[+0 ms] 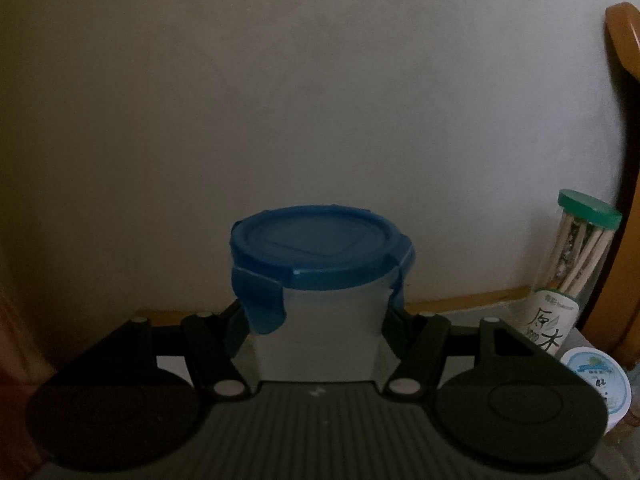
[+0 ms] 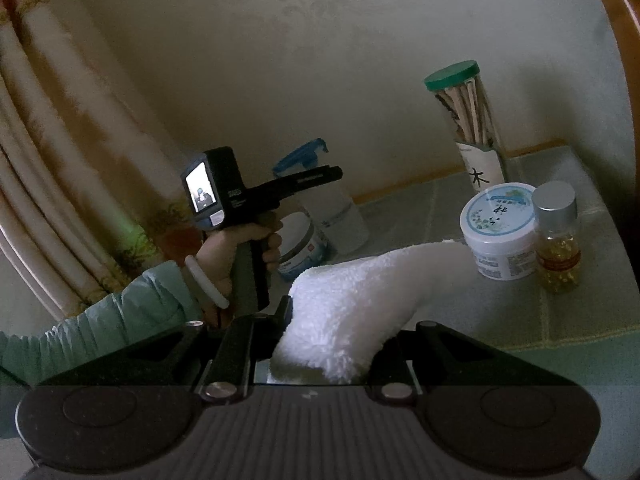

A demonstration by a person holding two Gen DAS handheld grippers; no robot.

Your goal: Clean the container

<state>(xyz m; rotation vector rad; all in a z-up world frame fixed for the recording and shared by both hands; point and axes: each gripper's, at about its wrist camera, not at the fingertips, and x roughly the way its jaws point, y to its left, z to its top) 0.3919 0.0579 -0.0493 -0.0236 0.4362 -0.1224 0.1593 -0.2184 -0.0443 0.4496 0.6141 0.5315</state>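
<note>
The left gripper (image 1: 316, 320) has its jaws clamped round the blue-lidded container (image 1: 320, 280), held above the tabletop (image 2: 404, 208) at ten o'clock from the white cloth (image 2: 352, 308), pinched in the right gripper (image 2: 332, 344).

- The table (image 2: 440, 216) is covered with a pale green cloth marked in a grid, and a wooden edge runs along the wall behind it.
- A tall clear tube with a green cap (image 2: 468, 120) stands near the wall (thin sticks inside).
- A round white tub (image 2: 500, 236) sits just beside a small bottle with a silver cap (image 2: 558, 240).
- A white jar (image 2: 300, 244) stands further left.
</note>
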